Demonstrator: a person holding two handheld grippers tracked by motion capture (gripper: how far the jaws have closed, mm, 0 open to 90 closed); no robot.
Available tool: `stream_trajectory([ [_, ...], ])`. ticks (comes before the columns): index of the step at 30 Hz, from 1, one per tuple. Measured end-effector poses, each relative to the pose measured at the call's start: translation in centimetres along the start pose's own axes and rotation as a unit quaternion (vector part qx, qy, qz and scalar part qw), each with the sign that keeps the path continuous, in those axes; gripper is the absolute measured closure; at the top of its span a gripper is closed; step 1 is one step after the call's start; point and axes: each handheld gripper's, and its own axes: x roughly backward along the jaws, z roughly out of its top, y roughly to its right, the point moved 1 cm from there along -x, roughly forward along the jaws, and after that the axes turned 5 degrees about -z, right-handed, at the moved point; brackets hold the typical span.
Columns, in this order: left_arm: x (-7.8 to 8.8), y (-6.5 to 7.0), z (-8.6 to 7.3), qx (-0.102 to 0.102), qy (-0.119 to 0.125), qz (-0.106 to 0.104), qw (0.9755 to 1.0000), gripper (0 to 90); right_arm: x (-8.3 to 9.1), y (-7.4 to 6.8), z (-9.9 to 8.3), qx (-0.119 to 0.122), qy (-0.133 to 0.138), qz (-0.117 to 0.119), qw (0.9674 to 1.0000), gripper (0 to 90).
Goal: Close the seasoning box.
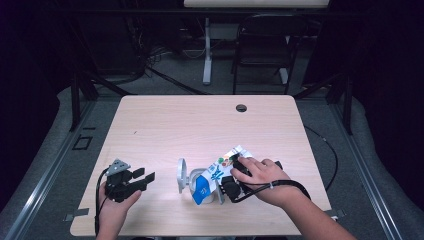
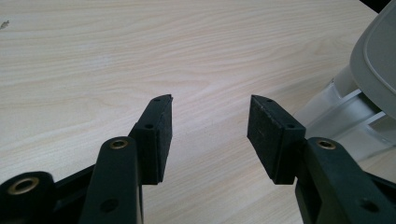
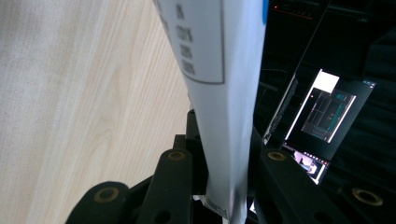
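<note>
Now right tongs (image 1: 231,186) clamped on milk carton (image 1: 216,176).
Carton's tilted over the white container (image 1: 192,181) on worktop (image 1: 200,125); my left tongs (image 1: 145,179) gape w/ nothing between, left of container.

Carton (image 3: 219,93) label cut off above.

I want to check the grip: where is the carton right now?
In the high view the carton lies tilted near the table's front edge, right of centre, clamped in the right gripper and leaning over the white lidded container.
</note>
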Motion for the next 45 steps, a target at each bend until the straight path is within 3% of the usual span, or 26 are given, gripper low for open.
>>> stream_trajectory([
  [25,0.2,0.3,0.3,-0.002,0.002,0.002,1.0000,50.6,0.1,0.0,-0.5,-0.038,0.001,0.019,0.9991,80.8],
  [28,0.0,0.5,0.4,-0.006,0.004,0.004,1.0000,50.6,0.1,0.1,-0.7,-0.062,0.004,0.030,0.9976,80.9],
  [29,0.0,0.5,0.4,-0.007,0.004,0.004,1.0000,50.6,0.1,0.1,-0.7,-0.055,-0.004,0.030,0.9980,81.0],
  [45,-0.5,0.6,0.7,-0.005,0.001,-0.006,1.0000,50.6,0.1,-0.6,-1.2,-0.129,0.013,0.061,0.9897,81.5],
])
